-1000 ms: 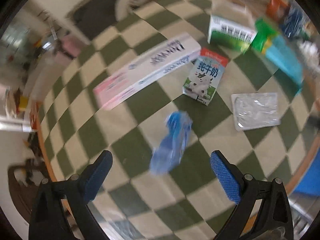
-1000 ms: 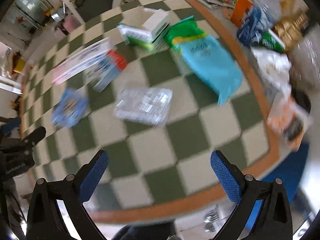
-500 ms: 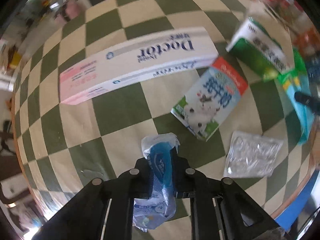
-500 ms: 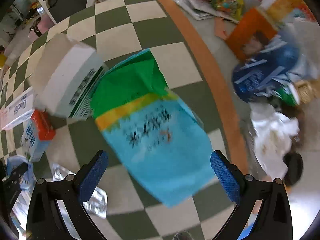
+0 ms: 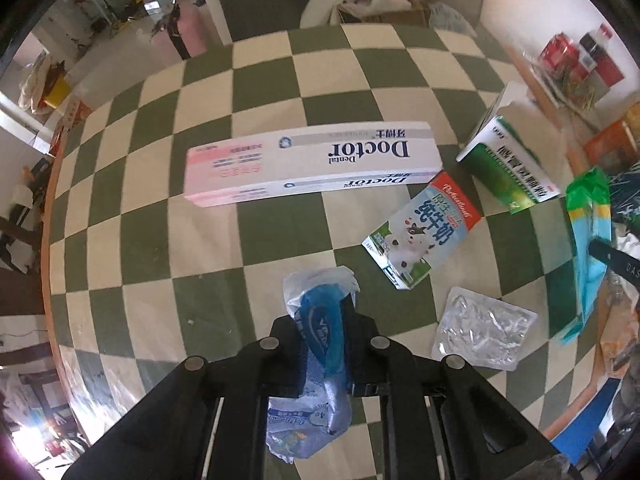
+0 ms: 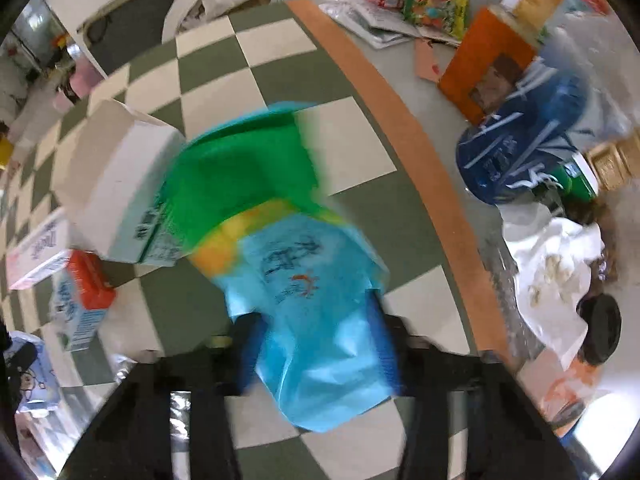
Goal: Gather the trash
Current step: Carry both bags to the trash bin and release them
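Note:
My left gripper (image 5: 323,344) is shut on a crumpled blue and white plastic wrapper (image 5: 316,364), held just above the green and cream checkered table (image 5: 160,236). My right gripper (image 6: 320,332) is shut on a cyan, yellow and green snack bag (image 6: 296,280); the same bag shows in the left wrist view (image 5: 590,236) at the right edge. This view is blurred by motion.
On the table lie a long white and pink toothpaste box (image 5: 312,164), a small milk carton (image 5: 420,236), a green and white box (image 5: 508,156) and a clear plastic blister (image 5: 480,328). Beyond the table's orange rim (image 6: 420,148) sits a pile of bags and boxes (image 6: 520,136).
My left gripper closed on the blue wrapper and lifted it slightly. My right gripper moved to the cyan snack bag and closed on it.

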Tool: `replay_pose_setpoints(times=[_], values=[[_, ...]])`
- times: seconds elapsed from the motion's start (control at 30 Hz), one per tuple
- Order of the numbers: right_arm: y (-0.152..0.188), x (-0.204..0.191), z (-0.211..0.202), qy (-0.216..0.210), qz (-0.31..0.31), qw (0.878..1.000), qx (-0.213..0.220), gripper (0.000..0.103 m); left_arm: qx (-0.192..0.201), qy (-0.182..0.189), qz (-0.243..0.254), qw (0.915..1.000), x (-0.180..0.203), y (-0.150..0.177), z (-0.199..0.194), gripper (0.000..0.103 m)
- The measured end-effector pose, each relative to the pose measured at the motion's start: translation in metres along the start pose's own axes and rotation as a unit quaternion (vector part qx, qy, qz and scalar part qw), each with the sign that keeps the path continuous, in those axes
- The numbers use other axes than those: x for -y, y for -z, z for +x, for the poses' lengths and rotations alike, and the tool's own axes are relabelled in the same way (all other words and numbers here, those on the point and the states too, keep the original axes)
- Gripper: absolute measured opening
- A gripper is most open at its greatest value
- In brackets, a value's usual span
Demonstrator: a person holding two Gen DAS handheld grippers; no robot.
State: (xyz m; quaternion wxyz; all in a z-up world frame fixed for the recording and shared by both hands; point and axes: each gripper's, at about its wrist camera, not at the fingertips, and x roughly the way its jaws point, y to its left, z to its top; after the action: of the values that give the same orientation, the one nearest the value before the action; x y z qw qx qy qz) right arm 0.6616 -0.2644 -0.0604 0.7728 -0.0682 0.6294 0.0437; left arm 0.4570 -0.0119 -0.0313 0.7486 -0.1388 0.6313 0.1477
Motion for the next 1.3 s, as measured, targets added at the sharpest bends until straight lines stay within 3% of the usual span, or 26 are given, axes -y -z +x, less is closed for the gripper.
replay_pose_setpoints(times=[0.03,0.27,0.4,0.6,0.8,1.07,1.2,1.3], values=[[0.003,0.000,-0.005,-0.002,0.004,1.000,0.002,0.002,0.005,0.005,-0.004,1.0000,-0.001,0.004,-0.007,0.010],[0.037,0.003,-0.058,-0.059,0.025,0.998,0.029,0.000,0.044,0.024,-0.016,0.9986,-0.012,0.041,-0.037,0.010],[0.089,-0.015,-0.108,-0.094,0.017,0.994,0.054,0.000,0.072,0.035,-0.023,0.9965,-0.029,0.075,-0.062,0.010],[0.202,-0.057,-0.180,-0.149,-0.009,0.985,0.082,0.000,0.089,0.054,-0.041,0.9937,-0.070,0.164,-0.098,0.010],[0.334,-0.099,-0.221,-0.189,-0.037,0.978,0.074,0.000,0.075,0.062,-0.058,0.9935,-0.118,0.264,-0.109,0.010],[0.482,-0.135,-0.199,-0.210,-0.059,0.976,-0.008,0.000,-0.001,0.055,-0.086,0.9948,-0.164,0.375,-0.065,0.010],[0.529,-0.147,-0.152,-0.206,-0.075,0.973,-0.066,0.000,-0.052,0.062,-0.116,0.9900,-0.179,0.414,-0.013,0.010],[0.561,-0.158,-0.093,-0.198,-0.090,0.969,-0.113,0.000,-0.095,0.077,-0.144,0.9819,-0.190,0.438,0.049,0.010]])
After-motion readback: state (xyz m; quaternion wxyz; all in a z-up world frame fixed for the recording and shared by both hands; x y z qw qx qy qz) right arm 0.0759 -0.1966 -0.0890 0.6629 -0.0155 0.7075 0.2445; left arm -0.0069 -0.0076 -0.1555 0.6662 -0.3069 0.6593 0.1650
